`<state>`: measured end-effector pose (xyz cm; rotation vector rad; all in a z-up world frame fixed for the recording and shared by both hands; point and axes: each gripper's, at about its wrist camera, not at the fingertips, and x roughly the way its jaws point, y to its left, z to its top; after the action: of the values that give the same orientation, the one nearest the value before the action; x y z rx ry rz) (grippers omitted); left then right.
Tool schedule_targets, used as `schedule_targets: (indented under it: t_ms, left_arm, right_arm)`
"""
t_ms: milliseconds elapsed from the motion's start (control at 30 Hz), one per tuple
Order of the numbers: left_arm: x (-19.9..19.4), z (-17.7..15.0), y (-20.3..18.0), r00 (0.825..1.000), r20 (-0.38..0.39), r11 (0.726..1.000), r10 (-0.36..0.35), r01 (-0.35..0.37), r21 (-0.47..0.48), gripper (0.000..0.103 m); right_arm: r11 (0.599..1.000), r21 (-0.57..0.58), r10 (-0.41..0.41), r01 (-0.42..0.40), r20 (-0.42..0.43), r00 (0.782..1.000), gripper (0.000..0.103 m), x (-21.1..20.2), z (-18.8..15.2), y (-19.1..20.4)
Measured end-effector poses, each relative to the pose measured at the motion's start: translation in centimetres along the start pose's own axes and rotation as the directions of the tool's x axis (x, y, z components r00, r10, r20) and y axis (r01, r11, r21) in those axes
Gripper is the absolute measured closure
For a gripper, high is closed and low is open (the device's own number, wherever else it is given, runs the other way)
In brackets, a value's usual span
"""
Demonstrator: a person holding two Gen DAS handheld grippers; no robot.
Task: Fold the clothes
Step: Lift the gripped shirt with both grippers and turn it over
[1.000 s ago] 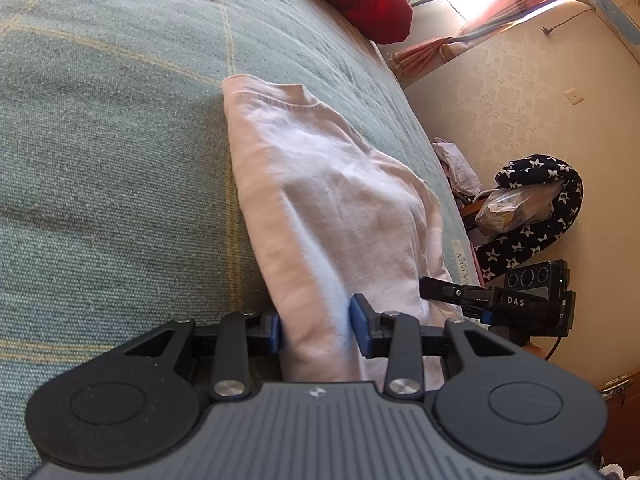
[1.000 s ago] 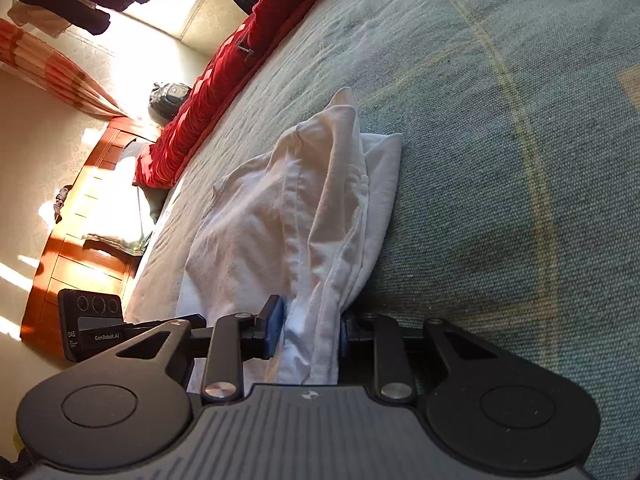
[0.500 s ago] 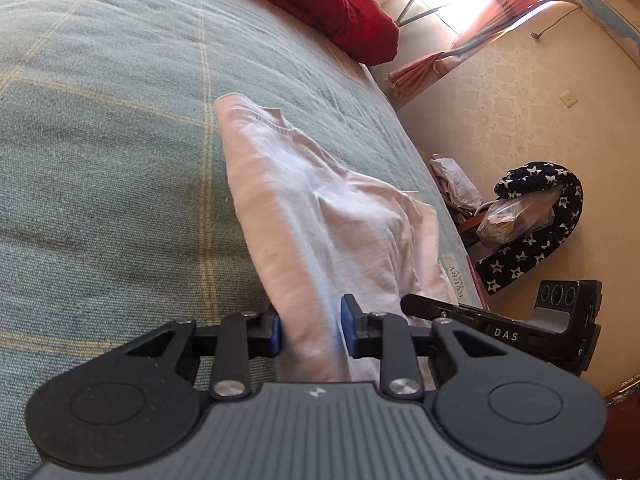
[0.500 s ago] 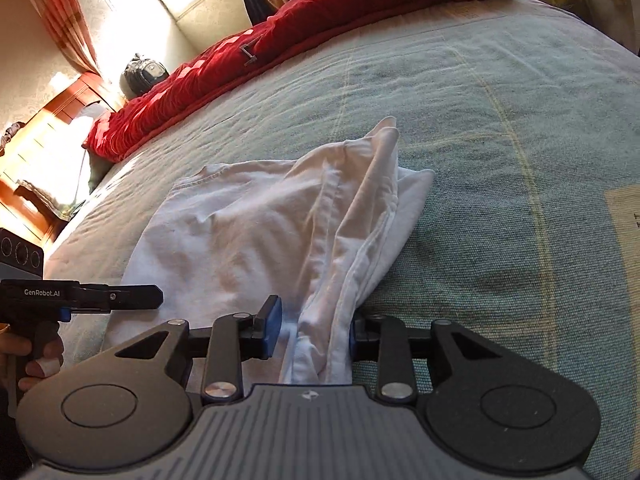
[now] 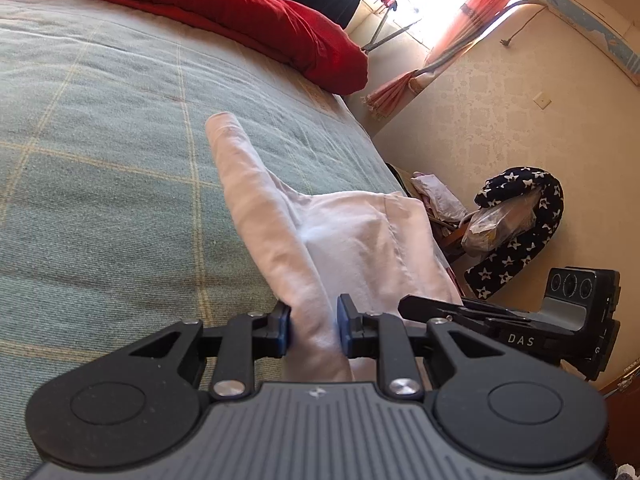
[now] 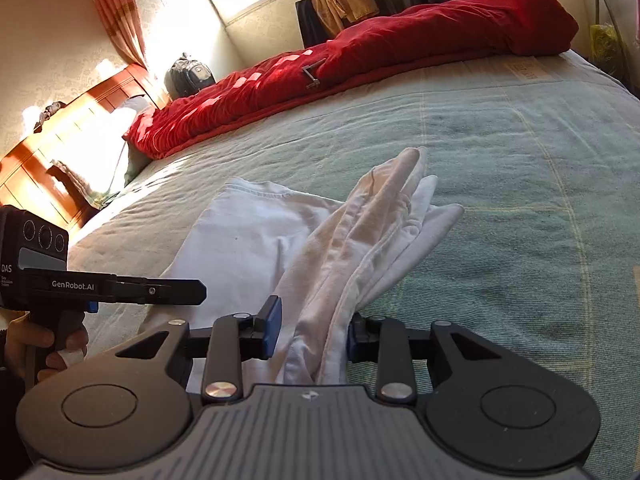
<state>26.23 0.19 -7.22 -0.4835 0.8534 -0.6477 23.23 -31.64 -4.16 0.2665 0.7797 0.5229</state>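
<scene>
- I see the white garment (image 5: 352, 240) lying on the green checked bed cover (image 5: 100, 184), near the bed's edge.
- My left claw (image 5: 313, 330) pinches a bunched fold of the garment between its blue pads (image 5: 283, 330).
- From that grip a narrow rolled ridge of cloth runs straight away from me, its tip pointing toward the red quilt (image 5: 240, 12).
- My right claw (image 6: 312, 330) grips a second gathered bundle of the same garment (image 6: 248, 236); its long axis runs forward and slightly right, ending in loose pointed folds.
- The flatter part of the garment spreads between the two claws.
- A hand (image 6: 36, 344) holds the left device's grip.
</scene>
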Motion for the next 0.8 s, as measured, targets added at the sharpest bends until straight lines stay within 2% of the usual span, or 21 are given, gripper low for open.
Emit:
schedule_targets:
  t_ms: [433,800]
  left_arm:
    - [-9.4,0.1,4.2,0.991,0.113,0.997,0.070,-0.068,-0.023,0.082]
    - [-17.2,1.7,9.9,0.968,0.192,0.986,0.162,-0.153,-0.062,0.082]
  right_arm:
    - [0.992,-0.094,0.085,-0.087,-0.026,0.996,0.064,4.3,1.8,9.8]
    - [0.975,-0.137,0.172,-0.178,-0.055,0.984,0.063,10.5,3.4,18.2]
